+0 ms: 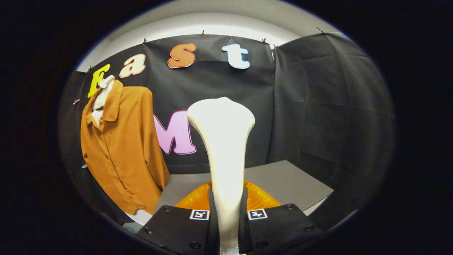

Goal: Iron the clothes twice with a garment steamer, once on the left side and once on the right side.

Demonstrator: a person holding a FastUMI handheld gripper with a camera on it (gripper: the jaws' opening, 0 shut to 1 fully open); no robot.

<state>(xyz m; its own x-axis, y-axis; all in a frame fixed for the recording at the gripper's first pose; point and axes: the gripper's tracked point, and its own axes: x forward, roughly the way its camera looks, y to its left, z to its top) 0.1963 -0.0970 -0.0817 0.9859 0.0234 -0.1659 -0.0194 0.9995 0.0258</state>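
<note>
Gripper [226, 212] sits at bottom centre of the frame; both fingers are closed against the white garment steamer [223, 141], one on each side of its slim handle; the steamer is gripped. Steamer stands upright between the fingers, handle narrow at the bottom, widening to a rounded head at frame centre; the head rises above the table line and overlaps the black cloth wall [318, 106].

An orange translucent part [260, 198] with a ribbed surface shows just behind the fingers on either side of the handle, low in the frame; cannot tell whether it belongs to the steamer or is a separate item.

Shirt [124, 148], rust-orange, collared, buttoned down the front, hangs on a white mannequin form [102, 95] in the left part of the frame; well apart from the steamer head, no contact; hem reaches toward lower left, beside the table edge.

Grey table [286, 180] spans lower centre to lower right, beyond the fingers; white strip of ceiling across the top of the frame.
</note>
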